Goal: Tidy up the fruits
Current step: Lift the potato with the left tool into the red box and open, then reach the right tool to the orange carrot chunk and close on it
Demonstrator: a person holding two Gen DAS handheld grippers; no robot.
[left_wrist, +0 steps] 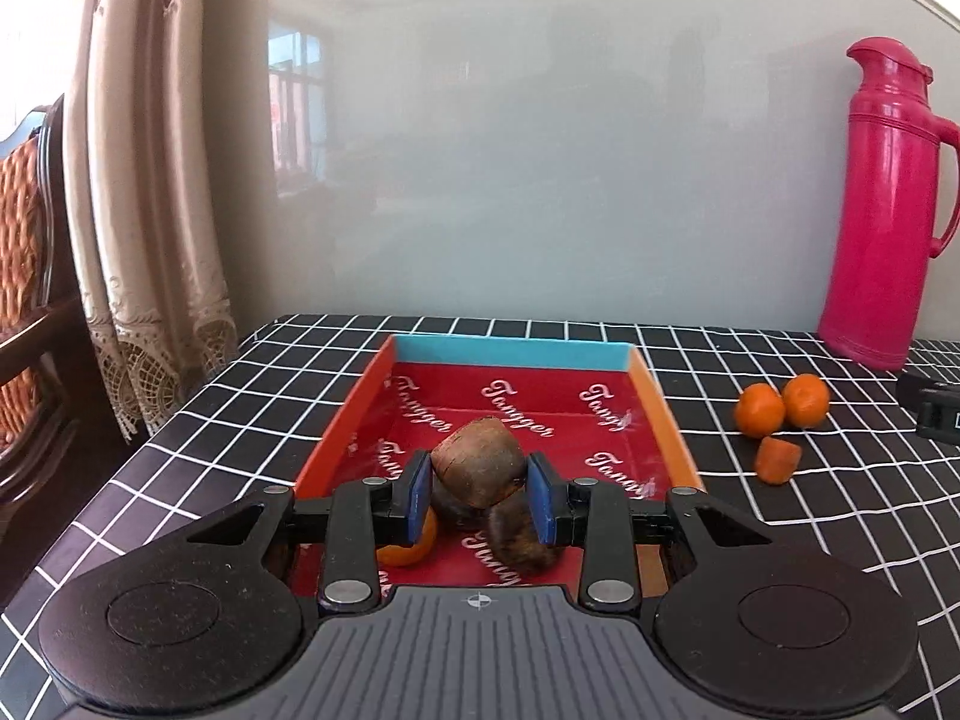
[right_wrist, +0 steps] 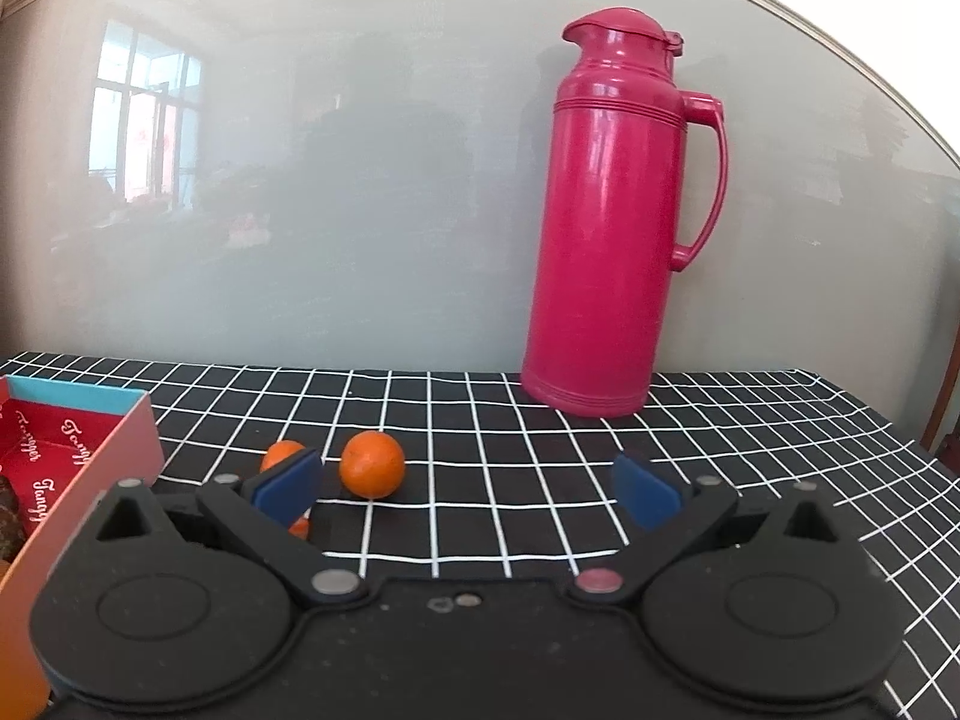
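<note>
Black matte plastic is filling the near edge of both wrist views: round pivot housings, ribbed grey panel, steel rivets, and flat linkage arms ending in blue rubbery pads.

Left gripper (left_wrist: 480, 495) is hanging over the near end of a shallow cardboard tray (left_wrist: 666, 420), its blue pads (left_wrist: 420, 498) pressing in on either side of a brown, rough-skinned, blunt oval fruit (left_wrist: 477, 465). Narrowly set jaws are clamping it, and the fruit is sitting above the tray floor. Beneath it two more dark brown fruits (left_wrist: 519, 537) are lying on the glossy red lining printed with white script, one smooth and rounded, the other fibrous. A small orange (left_wrist: 411, 546) is showing partly behind the left pad, also inside the tray. Orange side walls and a pale blue far wall are framing the tray.

Right gripper (right_wrist: 468, 495) is pointing over the cloth with its jaws spread wide and nothing between them. Ahead of it a round, dimpled loose orange (right_wrist: 372, 465) is resting on the cloth, with another orange piece (right_wrist: 282, 453) half hidden behind the left pad. In the left wrist view three orange fruits (left_wrist: 780, 414) are clustering together to the right of the tray.

Black tablecloth (right_wrist: 540, 462) with a thin white grid is covering the table. A tall, glossy magenta plastic thermos jug (right_wrist: 612, 222) with a handle is standing upright at the back against a pale reflective wall. Beige lace-edged curtain (left_wrist: 150, 180) is hanging at the left.
</note>
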